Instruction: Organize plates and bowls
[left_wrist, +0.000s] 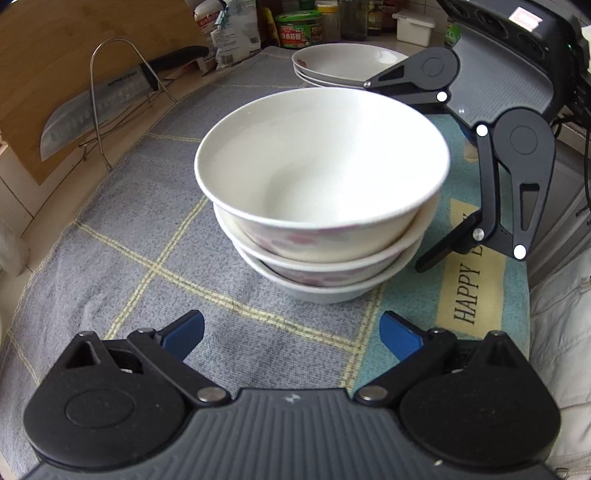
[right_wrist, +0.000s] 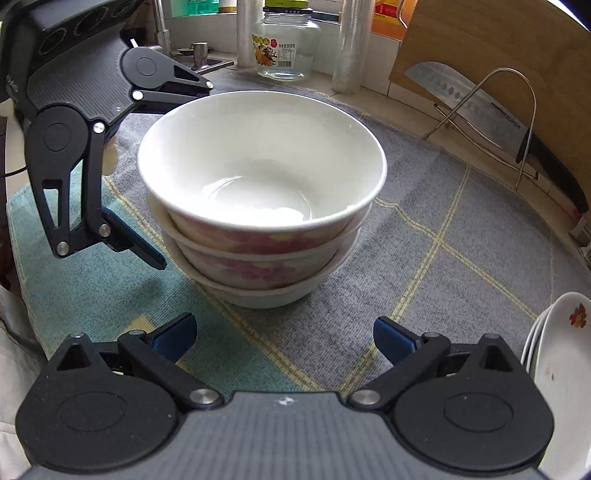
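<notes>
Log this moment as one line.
bowls: stacked on cloth | plates: stacked apart | left gripper: open | right gripper: open

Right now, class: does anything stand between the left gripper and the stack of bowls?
Nothing visible does. Only bare cloth lies between the open left gripper and the stack of bowls. The right gripper flanks the stack's far side, not the path.

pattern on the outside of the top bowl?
Pink floral print on white, on the top bowl; clearest in the right wrist view.
</notes>
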